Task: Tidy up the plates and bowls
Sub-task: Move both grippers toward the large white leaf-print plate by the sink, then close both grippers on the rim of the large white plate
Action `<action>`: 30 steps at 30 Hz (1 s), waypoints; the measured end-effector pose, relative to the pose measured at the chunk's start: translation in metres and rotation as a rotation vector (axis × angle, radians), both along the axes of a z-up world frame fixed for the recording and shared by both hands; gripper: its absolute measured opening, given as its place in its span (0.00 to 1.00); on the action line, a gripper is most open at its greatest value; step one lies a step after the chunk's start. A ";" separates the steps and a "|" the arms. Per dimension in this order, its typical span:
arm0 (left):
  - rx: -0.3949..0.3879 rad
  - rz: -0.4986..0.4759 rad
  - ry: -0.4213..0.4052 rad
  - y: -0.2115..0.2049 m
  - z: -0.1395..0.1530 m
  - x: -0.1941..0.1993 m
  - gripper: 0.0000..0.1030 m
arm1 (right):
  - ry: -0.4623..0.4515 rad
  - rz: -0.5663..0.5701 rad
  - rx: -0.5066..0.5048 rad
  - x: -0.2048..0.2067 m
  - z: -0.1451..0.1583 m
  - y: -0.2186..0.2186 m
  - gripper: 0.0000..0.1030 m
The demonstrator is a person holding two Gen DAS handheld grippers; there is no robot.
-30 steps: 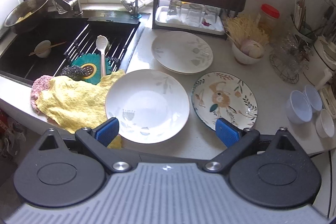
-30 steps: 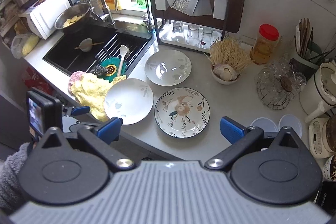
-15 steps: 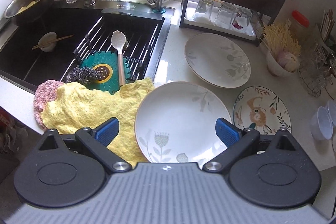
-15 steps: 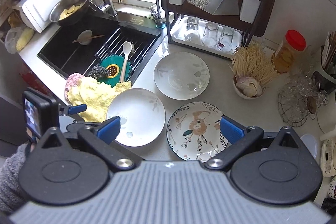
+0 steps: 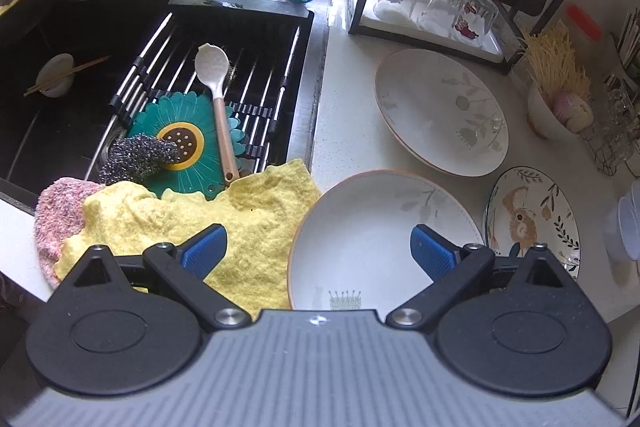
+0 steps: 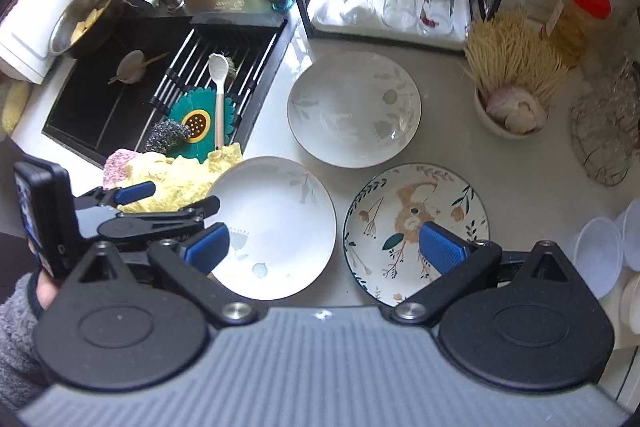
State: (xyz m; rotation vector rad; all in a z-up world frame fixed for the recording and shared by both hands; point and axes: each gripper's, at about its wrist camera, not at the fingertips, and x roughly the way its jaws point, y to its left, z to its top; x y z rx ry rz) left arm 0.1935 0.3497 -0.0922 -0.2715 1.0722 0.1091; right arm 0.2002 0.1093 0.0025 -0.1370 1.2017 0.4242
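We are holding our left tongs (image 5: 318, 251) spread apart over the near white plate (image 5: 368, 243), 1 pad above the yellow cloth (image 5: 224, 215). Our right tongs (image 6: 324, 241) are gaping wide over the bench (image 6: 520, 187), straddling that plate and the patterned plate (image 6: 400, 215); a third plate (image 6: 354, 109) is sitting behind.

The near plate (image 6: 276, 223) between the left gripper's (image 5: 318, 251) blue pads (image 5: 204, 250) is white with faint grey leaves; the plate (image 6: 414, 227) under the right gripper (image 6: 326, 245) shows a tan animal and dark leaves; the cloth (image 5: 224, 219) by the left pad is yellow; the mat (image 5: 188, 143) beyond is teal with a yellow centre.
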 end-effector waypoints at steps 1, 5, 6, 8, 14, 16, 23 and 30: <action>-0.020 -0.021 0.008 0.002 -0.004 0.005 0.96 | 0.011 -0.019 0.005 -0.001 -0.010 0.001 0.98; -0.029 -0.096 0.022 0.005 -0.016 0.018 0.96 | 0.053 -0.075 0.029 -0.013 -0.048 0.008 0.96; -0.034 -0.109 0.029 0.007 -0.020 0.021 0.96 | 0.062 -0.103 0.045 -0.017 -0.055 0.009 0.95; -0.056 -0.131 0.043 0.010 -0.027 0.026 0.96 | 0.063 -0.147 0.072 -0.023 -0.070 0.011 0.94; -0.081 -0.150 0.067 0.023 -0.043 0.035 0.96 | 0.096 -0.337 0.161 -0.039 -0.114 0.004 0.82; -0.100 -0.149 0.075 0.027 -0.049 0.037 0.95 | 0.128 -0.399 0.178 -0.047 -0.131 0.003 0.76; -0.136 -0.187 0.072 0.025 -0.061 0.037 0.81 | 0.109 -0.542 0.233 -0.055 -0.154 -0.002 0.63; -0.132 -0.203 0.086 0.027 -0.074 0.039 0.53 | 0.061 -0.580 0.202 -0.051 -0.173 -0.006 0.41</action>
